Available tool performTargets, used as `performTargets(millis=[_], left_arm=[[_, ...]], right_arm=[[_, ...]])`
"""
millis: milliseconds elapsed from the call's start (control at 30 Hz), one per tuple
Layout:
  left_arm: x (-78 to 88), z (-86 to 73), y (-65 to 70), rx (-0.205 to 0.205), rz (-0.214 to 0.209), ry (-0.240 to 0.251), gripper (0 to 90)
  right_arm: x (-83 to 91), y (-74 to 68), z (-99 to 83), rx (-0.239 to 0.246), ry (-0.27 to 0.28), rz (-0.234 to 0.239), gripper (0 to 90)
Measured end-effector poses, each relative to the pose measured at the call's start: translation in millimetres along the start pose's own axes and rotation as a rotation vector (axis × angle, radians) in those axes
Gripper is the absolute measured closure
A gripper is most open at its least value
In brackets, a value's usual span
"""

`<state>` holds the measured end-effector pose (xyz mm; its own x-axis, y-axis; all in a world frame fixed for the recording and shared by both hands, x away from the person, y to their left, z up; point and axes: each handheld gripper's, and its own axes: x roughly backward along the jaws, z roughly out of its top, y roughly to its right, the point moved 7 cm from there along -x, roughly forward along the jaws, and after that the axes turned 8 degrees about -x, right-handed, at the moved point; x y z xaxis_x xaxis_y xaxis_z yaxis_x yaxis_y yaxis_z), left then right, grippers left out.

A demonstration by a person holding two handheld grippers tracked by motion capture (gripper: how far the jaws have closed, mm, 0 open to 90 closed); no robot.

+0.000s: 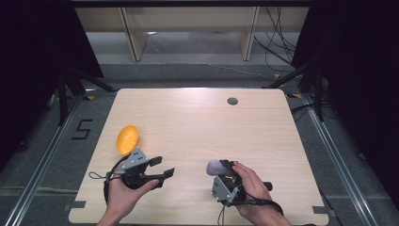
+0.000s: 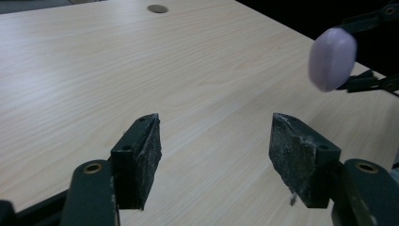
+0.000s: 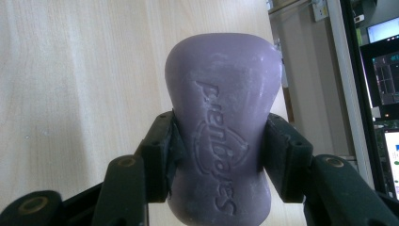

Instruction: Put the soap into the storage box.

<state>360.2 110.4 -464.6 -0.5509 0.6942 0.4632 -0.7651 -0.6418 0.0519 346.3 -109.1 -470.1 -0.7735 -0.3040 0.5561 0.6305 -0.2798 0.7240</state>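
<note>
Two tongs work here: the right tongs clamp the purple soap bar; left tongs gape wide, empty. Keep the squeeze steady, since soap slips.

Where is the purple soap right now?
The purple soap is clamped between the right gripper's jaws, at the near right of the table in the high view, apart from the orange egg-shaped thing at the left.
</note>
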Motion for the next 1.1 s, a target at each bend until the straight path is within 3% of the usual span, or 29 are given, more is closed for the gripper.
performTargets(millis=[100, 133, 167, 267, 300, 433, 467, 500, 533, 567, 600, 633, 667, 767, 867, 900, 933, 1000, 1033, 1067, 1100], left_arm=[[-6.7, 10.2, 7.9, -0.013, -0.033, 0.004, 34.9], [-9.4, 14.1, 11.4, -0.021, -0.052, -0.001, 35.0], [-11.6, 17.0, 14.0, -0.029, -0.055, -0.003, 35.1], [-19.5, 23.5, 22.9, -0.047, -0.092, -0.014, 35.5], [-22.6, 25.2, 26.1, -0.054, -0.106, -0.015, 35.6], [-35.2, 30.4, 38.7, -0.067, -0.139, -0.036, 37.4], [-41.0, 32.7, 43.5, -0.071, -0.165, -0.044, 38.3], [-41.0, 32.7, 43.5, -0.071, -0.165, -0.044, 38.6], [-44.1, 33.6, 45.1, -0.075, -0.164, -0.046, 38.6], [-47.3, 34.8, 46.9, -0.092, -0.184, -0.051, 38.8], [-49.7, 35.8, 48.8, -0.089, -0.192, -0.046, 39.5], [-52.4, 37.0, 51.0, -0.084, -0.205, -0.045, 39.8], [-54.9, 38.1, 53.0, -0.075, -0.214, -0.044, 40.2], [-62.5, 39.8, 57.7, -0.071, -0.243, -0.051, 41.6], [-68.6, 39.5, 61.9, -0.077, -0.281, -0.055, 43.4], [-71.3, 39.3, 62.5, -0.09, -0.285, -0.058, 44.0], [-73.0, 39.3, 62.7, -0.089, -0.277, -0.052, 44.4], [-73.9, 39.4, 62.7, -0.087, -0.28, -0.052, 45.1], [-74.8, 39.4, 62.5, -0.09, -0.282, -0.054, 45.5], [-75.0, 37.7, 61.7, -0.103, -0.277, -0.078, 45.6], [-75.8, 37.9, 61.8, -0.118, -0.293, -0.078, 45.8]], right_arm=[[0.2, 1.0, 2.6, 0.024, -0.001, -0.004, 50.7], [0.6, -1.8, 1.7, -0.028, -0.012, -0.005, 50.7], [0.6, -2.2, 1.5, -0.036, -0.015, -0.001, 50.7], [-1.5, 0.7, 3.6, 0.005, 0.014, -0.012, 50.7], [-0.9, -0.5, 3.2, -0.013, 0.001, -0.007, 50.7], [-2.2, -0.5, 4.7, -0.006, 0.008, -0.006, 50.7], [-0.6, -4.5, 4.0, -0.054, -0.023, 0.001, 50.7], [-0.6, -4.5, 4.0, -0.054, -0.023, 0.001, 50.7], [-2.7, -1.3, 6.3, 0.006, 0.003, 0.002, 50.7], [-3.2, -2.4, 5.9, -0.007, 0.003, 0.001, 50.7], [-4.1, -2.2, 6.8, 0.009, 0.01, 0.008, 50.7], [-3.7, -3.5, 6.5, -0.006, 0.001, 0.012, 50.7], [-4.8, -1.6, 7.8, 0.029, 0.014, 0.009, 50.7], [-3.7, -4.6, 7.6, -0.01, -0.002, 0.006, 50.7], [-4.3, -3.7, 8.5, 0.009, 0.01, 0.007, 50.7], [-2.4, -6.3, 7.9, -0.039, -0.01, 0.008, 50.7], [-4.2, -1.9, 9.9, 0.044, 0.017, 0.005, 50.7], [-4.6, -2.6, 10.2, 0.047, 0.018, 0.012, 50.7], [-4.9, -6.5, 11.3, -0.008, 0.023, 0.01, 50.7], [9.7, -19.9, -0.7, -0.26, -0.146, -0.063, 50.7], [16.9, -25.4, -6.7, -0.352, -0.236, -0.112, 50.7]])
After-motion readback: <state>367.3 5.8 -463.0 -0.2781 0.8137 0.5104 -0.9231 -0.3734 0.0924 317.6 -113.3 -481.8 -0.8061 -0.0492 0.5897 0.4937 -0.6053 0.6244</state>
